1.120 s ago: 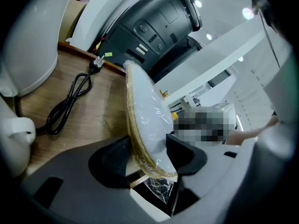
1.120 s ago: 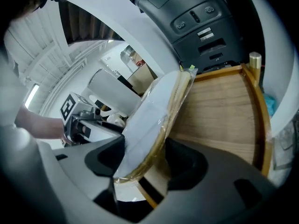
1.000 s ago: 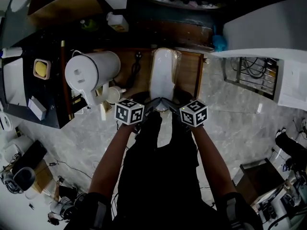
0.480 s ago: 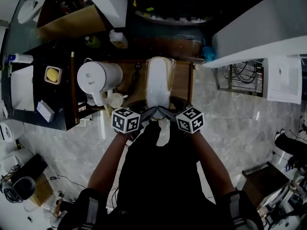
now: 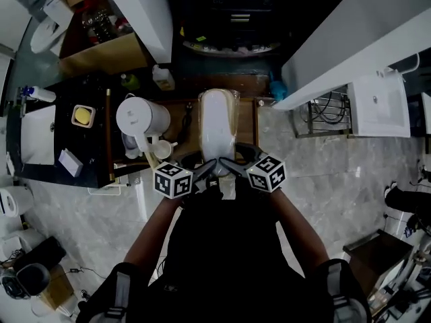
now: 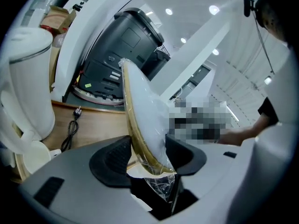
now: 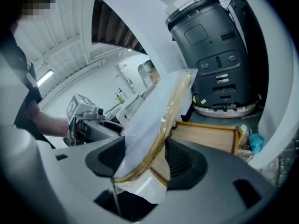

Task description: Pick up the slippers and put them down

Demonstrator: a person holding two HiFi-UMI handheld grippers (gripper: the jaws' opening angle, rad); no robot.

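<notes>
A pair of white slippers [image 5: 217, 123] in clear plastic wrap, with a tan sole edge, is held at its near end by both grippers and points away from me, above a wooden table [image 5: 246, 118]. My left gripper [image 5: 203, 173] grips the pack's left side, its jaws closing slightly, and the pads press the slippers [image 6: 145, 113]. My right gripper [image 5: 233, 169] is shut on the right side of the slippers [image 7: 156, 113]. In the gripper views the left gripper [image 6: 148, 155] and right gripper [image 7: 145, 160] each have the pack between their black pads.
A white jug [image 5: 142, 117] and a cup stand on the left of the wooden table. A black round machine [image 5: 229, 19] sits behind it. A white counter [image 5: 350, 46] runs at the right, a dark table [image 5: 60, 136] with small items at the left. The floor is marble.
Both grippers have risen together with the slippers pack held between them; the table and floor now look farther below.
</notes>
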